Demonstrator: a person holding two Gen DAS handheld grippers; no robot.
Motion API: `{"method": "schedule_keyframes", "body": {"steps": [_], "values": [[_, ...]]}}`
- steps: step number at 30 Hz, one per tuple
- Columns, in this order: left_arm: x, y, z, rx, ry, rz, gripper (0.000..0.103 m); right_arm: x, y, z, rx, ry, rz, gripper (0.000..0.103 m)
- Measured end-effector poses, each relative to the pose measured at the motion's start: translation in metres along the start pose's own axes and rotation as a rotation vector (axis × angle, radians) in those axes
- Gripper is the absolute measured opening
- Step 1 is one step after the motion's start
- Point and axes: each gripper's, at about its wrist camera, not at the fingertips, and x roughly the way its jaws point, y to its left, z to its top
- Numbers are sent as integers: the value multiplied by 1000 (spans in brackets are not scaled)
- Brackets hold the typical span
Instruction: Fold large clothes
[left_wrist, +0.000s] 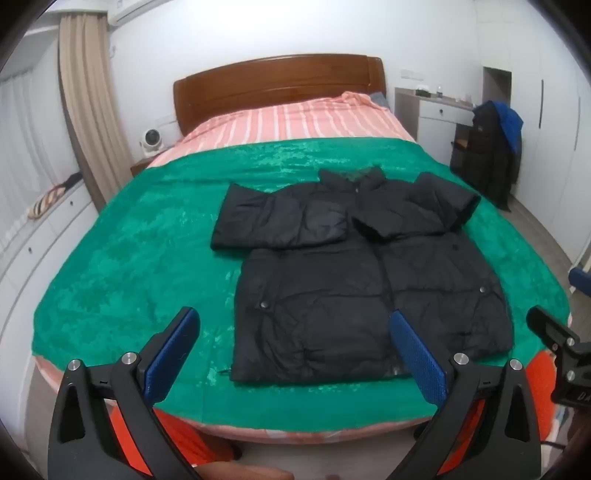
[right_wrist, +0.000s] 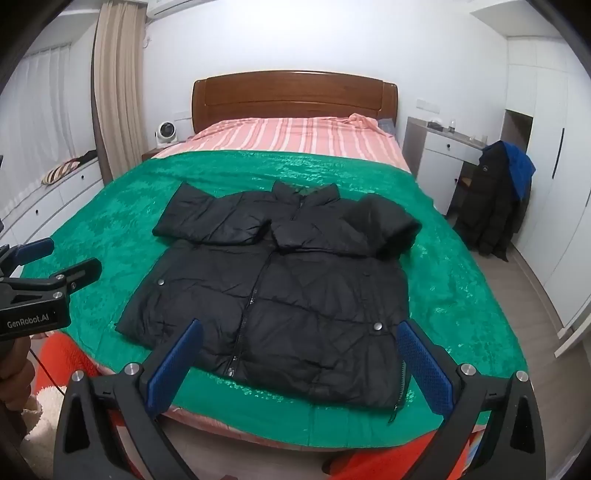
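Jacket (right_wrist: 273, 280) lies flat on blanket (right_wrist: 454, 280), zipped, both sleeves folded across chest, so ready for hem fold. L gripper (left_wrist: 295, 350) and R gripper (right_wrist: 301, 358) hover over near hem, jaws fully apart, nothing held.

Jacket (right_wrist: 280, 280) flat on blanket (right_wrist: 110, 236) over bed's near half, headboard (right_wrist: 295, 96) behind, desk (right_wrist: 443, 147) right.
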Motion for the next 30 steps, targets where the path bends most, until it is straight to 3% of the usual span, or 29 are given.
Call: {"method": "schedule_keyframes", "body": {"steps": [2, 8, 30], "values": [[2, 0, 1, -4, 31, -3, 103, -1, 1, 0, 4, -2, -3, 103], [8, -10, -14, 0, 27, 7, 103, 6, 6, -2, 10, 25, 13, 103], [21, 1, -10, -11, 65, 19, 103, 20, 3, -2, 30, 63, 18, 103]]}}
